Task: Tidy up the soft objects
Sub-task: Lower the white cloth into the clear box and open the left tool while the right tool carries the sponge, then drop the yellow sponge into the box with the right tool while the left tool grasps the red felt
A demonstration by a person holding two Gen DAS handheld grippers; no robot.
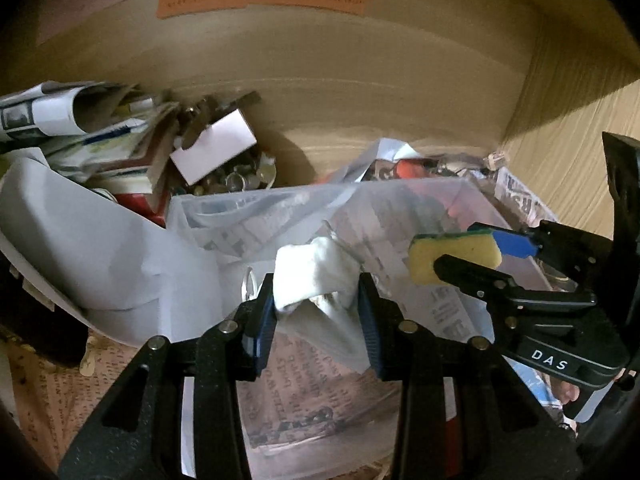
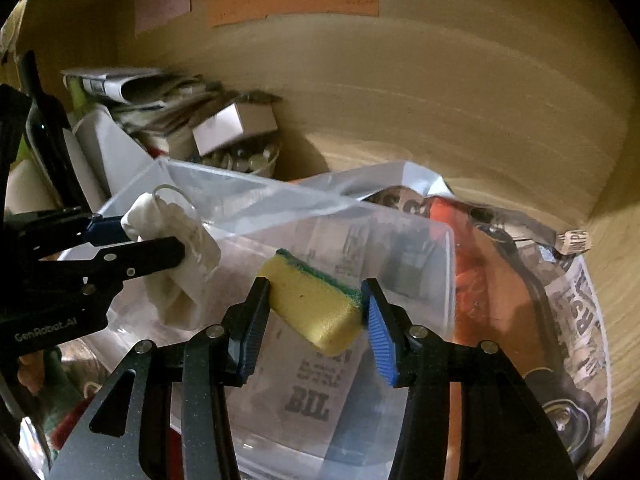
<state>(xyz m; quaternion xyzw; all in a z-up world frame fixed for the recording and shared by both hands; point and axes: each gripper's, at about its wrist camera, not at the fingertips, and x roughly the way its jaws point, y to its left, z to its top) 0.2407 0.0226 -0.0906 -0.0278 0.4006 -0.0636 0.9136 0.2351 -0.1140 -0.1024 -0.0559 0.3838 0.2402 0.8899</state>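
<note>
My left gripper (image 1: 318, 312) is shut on a white cloth pouch (image 1: 312, 276) and holds it above a clear plastic box (image 1: 508, 240). The same pouch (image 2: 176, 256) and left gripper (image 2: 140, 236) show at the left of the right wrist view. My right gripper (image 2: 316, 320) is shut on a yellow sponge (image 2: 312, 304) with a green scrub side, over the clear box (image 2: 420, 264). In the left wrist view the sponge (image 1: 452, 254) and right gripper (image 1: 468, 248) sit to the right of the pouch.
The box stands on newspaper (image 2: 580, 320) inside a wooden cupboard (image 1: 360, 92). Stacked papers (image 1: 92, 128), a small white carton (image 1: 216, 148) and a dish of small metal bits (image 1: 236, 180) lie at the back left. A dark bottle (image 2: 48, 136) stands at the left.
</note>
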